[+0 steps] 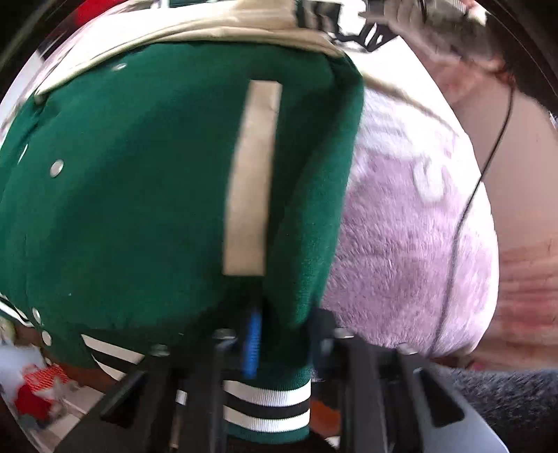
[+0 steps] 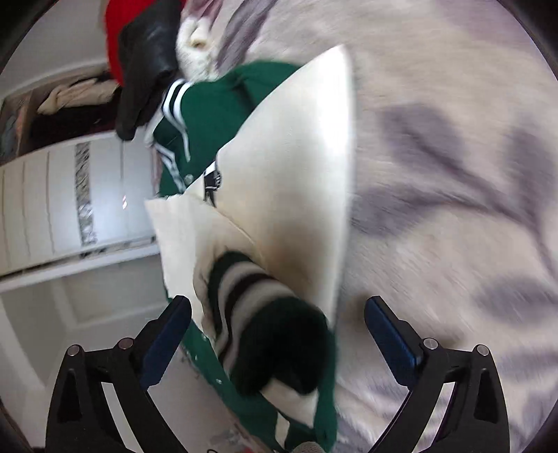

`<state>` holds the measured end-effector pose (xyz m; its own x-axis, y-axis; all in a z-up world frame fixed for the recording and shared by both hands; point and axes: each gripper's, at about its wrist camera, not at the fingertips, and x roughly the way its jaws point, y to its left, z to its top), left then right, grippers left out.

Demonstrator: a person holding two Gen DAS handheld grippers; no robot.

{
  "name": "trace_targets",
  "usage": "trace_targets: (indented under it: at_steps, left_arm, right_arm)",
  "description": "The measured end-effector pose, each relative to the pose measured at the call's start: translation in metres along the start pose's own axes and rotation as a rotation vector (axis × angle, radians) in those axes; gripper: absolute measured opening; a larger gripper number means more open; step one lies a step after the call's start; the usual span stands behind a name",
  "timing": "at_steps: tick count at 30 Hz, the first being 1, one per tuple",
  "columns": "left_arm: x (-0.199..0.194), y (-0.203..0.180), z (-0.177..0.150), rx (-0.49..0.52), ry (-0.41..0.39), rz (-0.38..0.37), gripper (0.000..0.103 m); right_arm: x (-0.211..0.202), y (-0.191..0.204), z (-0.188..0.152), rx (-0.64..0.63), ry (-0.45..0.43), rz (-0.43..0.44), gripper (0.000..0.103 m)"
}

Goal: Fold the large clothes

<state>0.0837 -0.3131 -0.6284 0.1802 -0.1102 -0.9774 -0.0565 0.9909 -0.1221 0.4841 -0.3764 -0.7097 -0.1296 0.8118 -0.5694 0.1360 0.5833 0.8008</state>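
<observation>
Left wrist view, nearest the lens: the left tongs (image 1: 275,334) are pressed almost together on the lower edge of the green varsity jacket (image 1: 139,181), just above its striped hem band (image 1: 265,400); one blue pad (image 1: 253,345) shows against the cloth, so the tongs are pinching the jacket itself. Beyond the grip the green body panel spreads out, carrying a cream pocket welt (image 1: 253,177) and a row of metal snaps (image 1: 57,168). Further off lies a cream sleeve (image 1: 216,21). To the right, the jacket rests on a lilac fleece blanket (image 1: 411,223), crossed by a thin black cable (image 1: 488,163).

Right wrist view, nearest the lens: the right tongs (image 2: 279,331) stand spread wide, the pads touching nothing. Between the open fingers lies the striped cuff (image 2: 251,299) of a cream sleeve (image 2: 293,195), which is laid across the green body. Past it appear the green front and striped collar (image 2: 174,101), then a dark garment (image 2: 146,62) and a red one (image 2: 115,31) at the far end of the bed (image 2: 453,174). A white wardrobe (image 2: 69,198) stands beyond the bed edge.

Progress, as judged: the jacket lies on the bed, with at least one sleeve apparently folded in over the body. The hem is gripped, which suggests a fold of the body is under way. The final halving and squaring remain; both views are blurred, so the finished extent is uncertain.
</observation>
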Motion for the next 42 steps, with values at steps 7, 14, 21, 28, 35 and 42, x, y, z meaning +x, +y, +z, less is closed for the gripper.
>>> trace_targets:
  at_steps: [7, 14, 21, 28, 35, 42]
  left_arm:
    - [-0.041, 0.024, -0.002, -0.132, -0.109, -0.034, 0.007]
    - [-0.104, 0.076, -0.003, -0.385, -0.221, -0.108, 0.007]
    - [-0.170, 0.172, -0.019, -0.658, -0.373, -0.167, 0.007]
    - [-0.178, 0.282, -0.044, -0.870, -0.424, -0.220, 0.007]
    - [-0.121, 0.411, -0.072, -1.031, -0.365, -0.289, 0.007]
    - [-0.050, 0.490, -0.079, -1.096, -0.235, -0.449, 0.011]
  right_arm:
    - [0.067, 0.040, 0.023, -0.022, 0.054, -0.028, 0.049]
    - [0.054, 0.110, 0.010, 0.018, -0.011, -0.125, 0.025]
    - [0.043, 0.228, -0.003, 0.008, -0.023, -0.255, 0.024]
    - [0.159, 0.369, -0.007, -0.003, -0.019, -0.446, 0.024]
    - [0.341, 0.425, -0.010, 0.024, -0.046, -0.721, 0.024]
    - [0.420, 0.412, 0.003, 0.102, -0.045, -0.865, 0.045]
